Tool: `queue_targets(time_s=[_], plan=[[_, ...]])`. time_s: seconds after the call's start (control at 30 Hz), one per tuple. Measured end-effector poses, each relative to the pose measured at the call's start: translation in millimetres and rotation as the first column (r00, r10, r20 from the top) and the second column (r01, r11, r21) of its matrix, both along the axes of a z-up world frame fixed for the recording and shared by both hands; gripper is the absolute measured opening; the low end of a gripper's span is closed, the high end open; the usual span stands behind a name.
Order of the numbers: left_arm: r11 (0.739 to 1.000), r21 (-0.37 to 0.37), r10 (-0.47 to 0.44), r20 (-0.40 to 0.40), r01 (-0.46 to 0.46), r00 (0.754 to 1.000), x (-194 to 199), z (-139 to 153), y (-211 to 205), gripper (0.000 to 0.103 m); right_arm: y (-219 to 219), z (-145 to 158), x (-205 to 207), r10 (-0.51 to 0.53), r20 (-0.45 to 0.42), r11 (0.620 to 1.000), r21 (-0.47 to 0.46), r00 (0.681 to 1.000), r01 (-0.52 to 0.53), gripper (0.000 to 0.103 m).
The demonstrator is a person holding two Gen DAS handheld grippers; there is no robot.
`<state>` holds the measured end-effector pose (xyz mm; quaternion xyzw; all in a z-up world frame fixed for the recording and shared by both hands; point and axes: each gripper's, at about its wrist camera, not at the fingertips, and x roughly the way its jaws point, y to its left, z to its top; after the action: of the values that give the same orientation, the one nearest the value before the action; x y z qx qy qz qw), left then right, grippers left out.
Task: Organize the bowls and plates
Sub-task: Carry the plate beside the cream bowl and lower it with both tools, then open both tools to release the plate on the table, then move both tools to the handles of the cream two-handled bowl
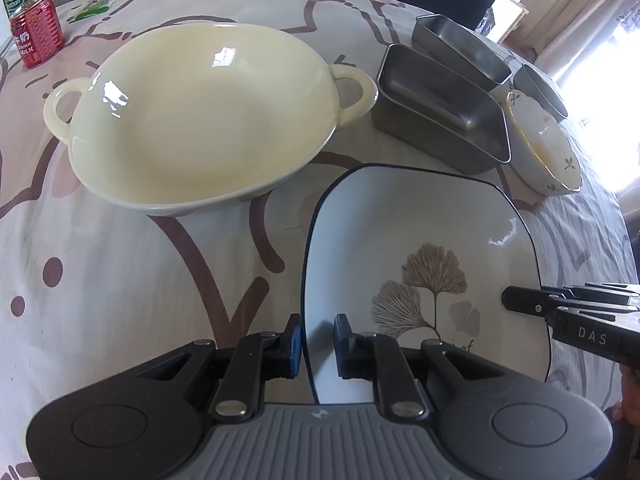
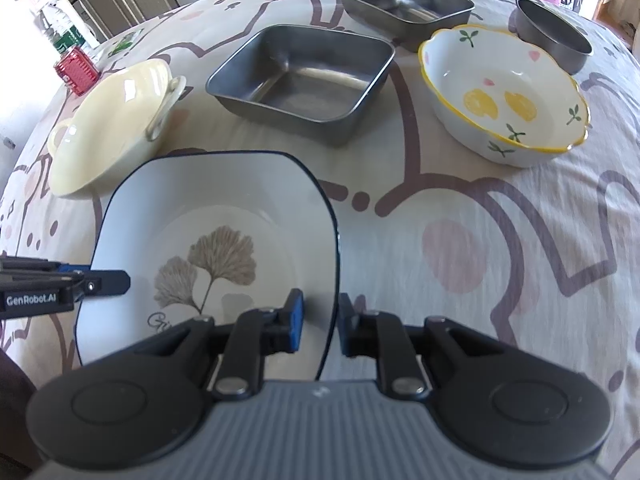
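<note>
At the far left a red can (image 1: 37, 30) is partly cut off by the picture edge, its label hard to read. Next, a cream two-handled bowl (image 1: 200, 120) is seen on the patterned tablecloth (image 1: 100, 300). The square plate (image 1: 420, 260) lies in front, its near edge hidden behind the gripper bodies. Its left rim is pinched by the left gripper (image 1: 317, 340), nearly closed; its right rim is clamped by the right gripper (image 2: 320, 322). Further right stand steel trays (image 2: 304, 84), a flowered bowl (image 2: 504, 96) and a round tin (image 2: 554, 34), only partly visible.
</note>
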<state>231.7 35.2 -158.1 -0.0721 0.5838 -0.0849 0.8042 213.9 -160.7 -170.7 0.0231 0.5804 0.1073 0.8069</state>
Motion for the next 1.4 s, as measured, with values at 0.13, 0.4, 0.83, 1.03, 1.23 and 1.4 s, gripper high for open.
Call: queue_targets(time_s=[0.13,0.4,0.83,1.03,1.23,1.4], plan=[[1.0,0.004,-0.011,0.003,0.011,1.0,0,0,-1,0.019,-1,0,-2,-0.006,-0.005,1.0,0.011,1.0,0.006,0.02],[0.999,0.017,-0.033,-0.001,0.033,0.999,-1,0,-5,0.024,1,2,-12,0.008,0.005,1.0,-0.007,1.0,-0.008,0.022],[0.996,0.065,-0.065,0.09,0.059,0.994,-26,29,-12,0.089,-12,23,-29,-0.049,0.069,0.999,0.0,0.996,0.049,0.073],[0.996,0.074,-0.052,0.174,0.04,0.983,-41,54,-7,0.099,-18,44,-46,-0.037,0.159,0.999,-0.021,0.987,0.041,0.087],[0.996,0.084,-0.036,0.274,0.013,0.961,-56,81,1,0.103,-22,72,-70,-0.017,0.283,0.998,-0.045,0.959,0.031,0.1],[0.995,0.098,-0.02,0.361,-0.016,0.932,-66,102,12,0.103,-31,100,-84,-0.038,0.389,0.999,0.018,0.92,0.034,0.103]])
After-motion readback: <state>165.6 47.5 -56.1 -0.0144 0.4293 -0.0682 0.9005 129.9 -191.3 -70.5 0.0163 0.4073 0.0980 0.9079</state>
